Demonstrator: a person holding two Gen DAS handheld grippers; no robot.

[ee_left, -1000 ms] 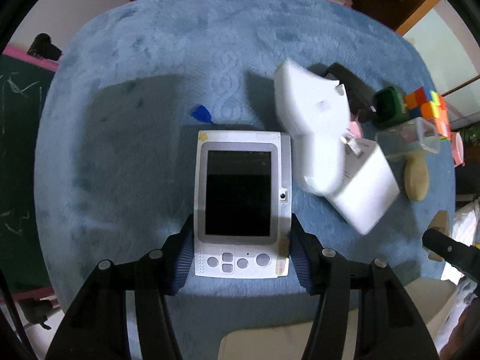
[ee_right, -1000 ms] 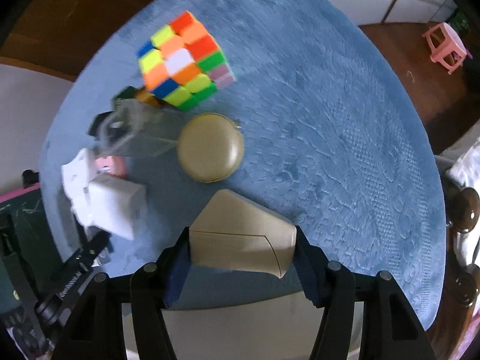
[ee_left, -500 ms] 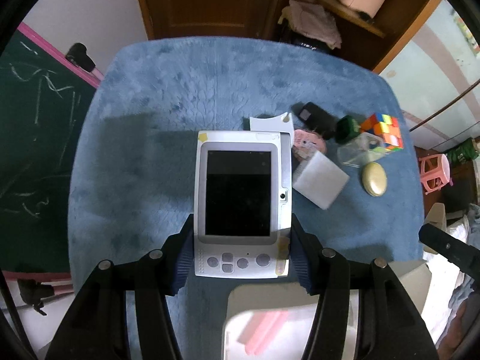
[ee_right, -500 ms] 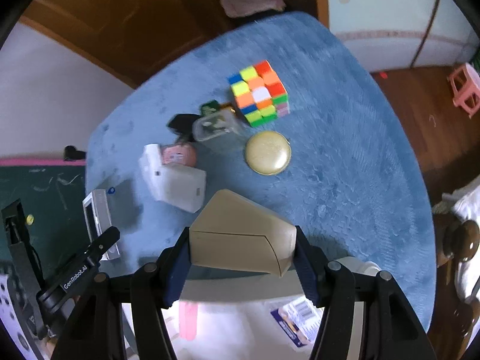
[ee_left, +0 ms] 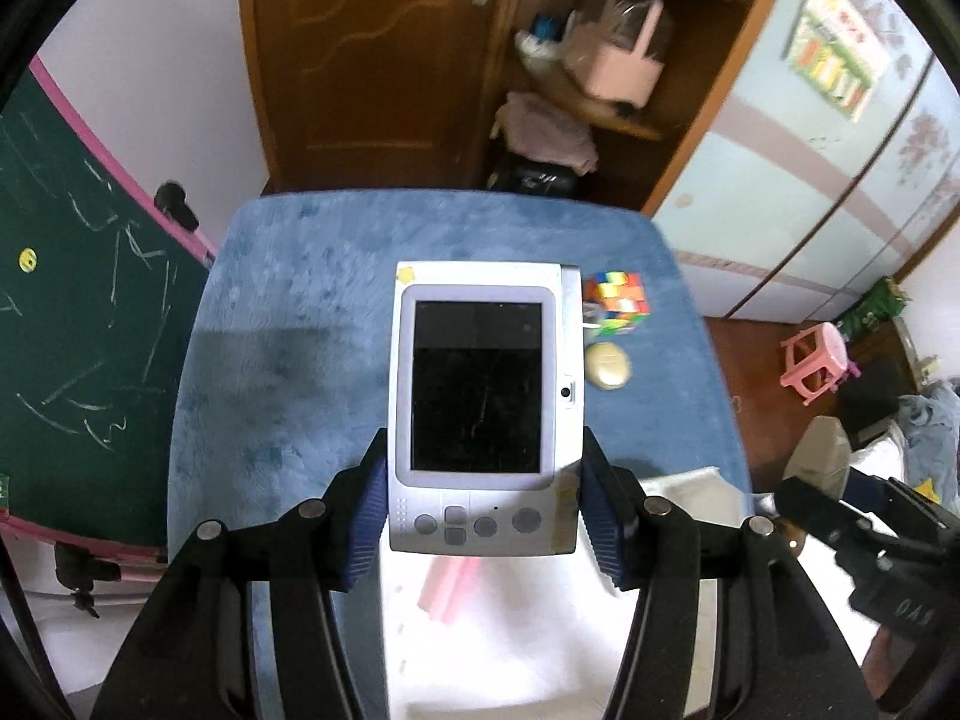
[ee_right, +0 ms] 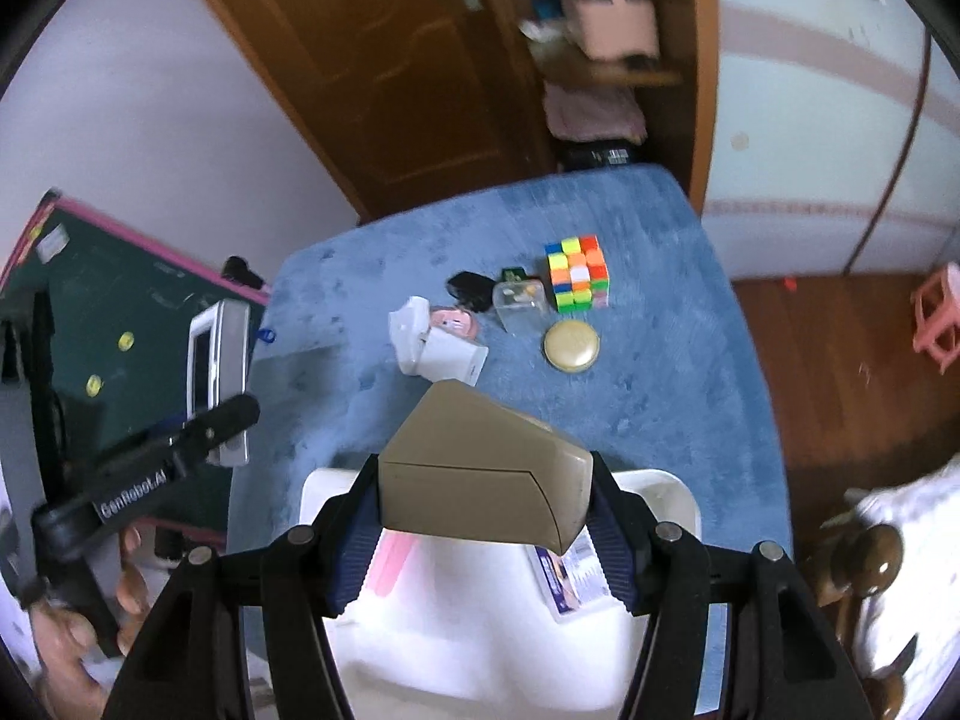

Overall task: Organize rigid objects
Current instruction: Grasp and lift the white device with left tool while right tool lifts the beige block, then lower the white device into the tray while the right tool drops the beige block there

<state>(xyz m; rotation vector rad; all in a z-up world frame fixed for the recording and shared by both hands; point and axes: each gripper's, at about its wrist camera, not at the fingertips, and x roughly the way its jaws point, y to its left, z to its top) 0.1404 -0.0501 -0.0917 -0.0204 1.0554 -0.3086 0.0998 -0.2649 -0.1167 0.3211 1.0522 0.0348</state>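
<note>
Above the blue table (ee_left: 270,360), the left claw (ee_left: 480,510) grips the handheld device (ee_left: 483,408) lengthwise, buttons nearest the camera.

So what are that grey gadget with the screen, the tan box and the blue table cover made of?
The grey gadget looks like matt silver-grey plastic with a glossy dark screen that shows reflections. The tan box seems to be smooth hard plastic or a leatherette-covered case; a seam marks its lid, but the look leaves it open. The blue table cover looks like plush fabric with an embossed pile.

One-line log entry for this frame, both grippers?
left gripper: shut on handheld device | right gripper: shut on tan case | both above white bin | cube on table
</note>
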